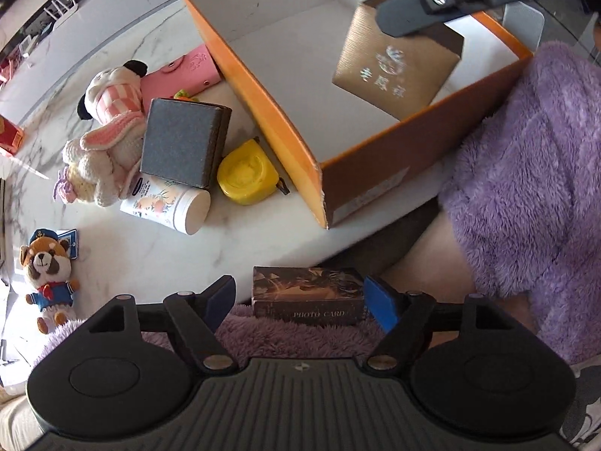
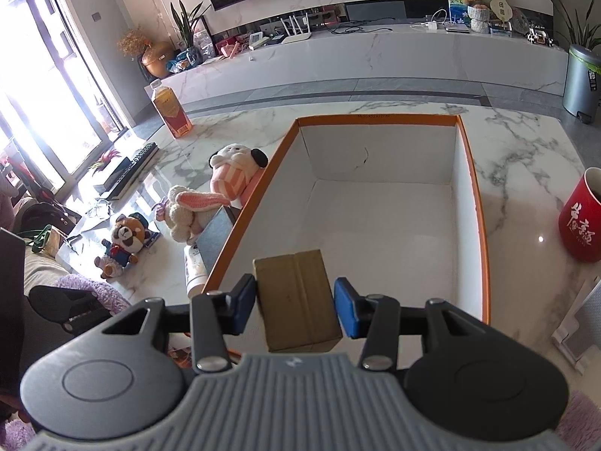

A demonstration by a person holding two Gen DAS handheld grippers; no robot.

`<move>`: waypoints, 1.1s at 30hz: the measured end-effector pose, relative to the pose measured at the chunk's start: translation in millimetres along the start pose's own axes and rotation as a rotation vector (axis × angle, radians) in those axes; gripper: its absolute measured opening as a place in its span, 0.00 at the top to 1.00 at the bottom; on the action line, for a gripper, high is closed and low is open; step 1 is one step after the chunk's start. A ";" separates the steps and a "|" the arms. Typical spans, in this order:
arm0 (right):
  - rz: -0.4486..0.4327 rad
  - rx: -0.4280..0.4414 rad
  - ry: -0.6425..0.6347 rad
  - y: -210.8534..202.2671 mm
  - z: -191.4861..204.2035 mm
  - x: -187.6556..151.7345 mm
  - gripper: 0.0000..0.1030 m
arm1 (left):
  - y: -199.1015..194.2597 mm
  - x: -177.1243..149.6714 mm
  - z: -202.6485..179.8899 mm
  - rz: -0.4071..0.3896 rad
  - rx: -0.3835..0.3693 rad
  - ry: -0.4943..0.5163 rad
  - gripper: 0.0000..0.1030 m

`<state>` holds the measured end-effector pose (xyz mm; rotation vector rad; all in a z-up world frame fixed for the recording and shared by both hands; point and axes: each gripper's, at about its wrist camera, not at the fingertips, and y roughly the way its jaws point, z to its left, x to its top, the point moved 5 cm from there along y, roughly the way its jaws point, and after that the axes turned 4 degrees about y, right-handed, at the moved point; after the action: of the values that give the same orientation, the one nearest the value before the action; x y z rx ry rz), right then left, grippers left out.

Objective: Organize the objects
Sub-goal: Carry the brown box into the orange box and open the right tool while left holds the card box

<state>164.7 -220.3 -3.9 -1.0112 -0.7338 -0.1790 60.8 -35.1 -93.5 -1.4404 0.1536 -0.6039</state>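
An orange box (image 1: 263,94) with a white inside stands open on the marble table (image 1: 150,255). My right gripper (image 2: 295,308) is shut on a gold box (image 2: 296,293) and holds it tilted inside the orange box (image 2: 375,118), near the front wall. In the left wrist view that gold box (image 1: 398,75) hangs under a black right finger (image 1: 409,18). My left gripper (image 1: 300,300) is open and points down at a dark photo card box (image 1: 308,295) lying on purple fleece. That box sits between the pads, with a gap at the left pad.
Left of the orange box lie a pink-checked plush (image 1: 116,90), a crocheted bunny (image 1: 101,165), a dark grey box (image 1: 184,143), a yellow tape measure (image 1: 246,173), a white tube (image 1: 169,203) and a red panda plush (image 1: 47,274). A red mug (image 2: 580,221) stands on the right, a bottle (image 2: 169,107) at far left.
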 end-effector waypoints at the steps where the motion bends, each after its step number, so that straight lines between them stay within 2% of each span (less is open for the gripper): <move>1: 0.002 0.002 -0.001 0.3 0.4 -0.5 0.53 | 2.4 -1.2 -3.8 -0.001 0.018 0.016 0.12; 3: 0.007 0.005 -0.004 1.5 1.2 -1.1 0.53 | 6.3 -4.0 -7.5 -0.006 0.032 0.025 0.09; 6: 0.015 0.010 -0.004 4.1 2.6 -2.1 0.53 | 13.0 -9.7 -14.3 0.016 0.005 0.016 0.07; 8: 0.018 0.012 -0.002 5.5 2.8 -2.6 0.53 | 15.7 -11.7 -17.7 0.014 0.013 0.014 0.00; 16: 0.024 0.022 -0.001 8.8 4.3 -2.9 0.53 | 28.5 -9.4 -24.1 0.022 0.095 0.014 0.00; 18: 0.026 0.020 0.002 9.8 4.2 -3.4 0.53 | 37.3 -10.1 -26.1 0.047 0.127 0.019 0.00; 21: 0.026 0.020 0.004 9.8 3.6 -3.5 0.53 | 45.9 -12.1 -24.6 0.044 0.175 0.025 0.00; 26: 0.031 0.012 0.010 12.8 0.6 -3.8 0.53 | 44.9 -11.5 -18.0 0.034 0.133 -0.013 0.00; 29: 0.030 0.027 0.012 13.8 1.0 -2.5 0.63 | 43.7 -11.8 -15.9 0.025 0.125 -0.020 0.00; 31: 0.025 0.025 0.003 13.5 1.5 -1.5 0.63 | 43.2 -12.6 -16.1 0.018 0.124 -0.012 0.00; 33: 0.030 0.023 0.000 14.8 1.2 -0.8 0.71 | 41.6 -13.0 -14.9 0.006 0.114 -0.020 0.01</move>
<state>170.4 -211.4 -14.4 -1.0002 -0.7193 -0.1443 55.4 -41.6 -138.8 -1.3345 0.1065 -0.5842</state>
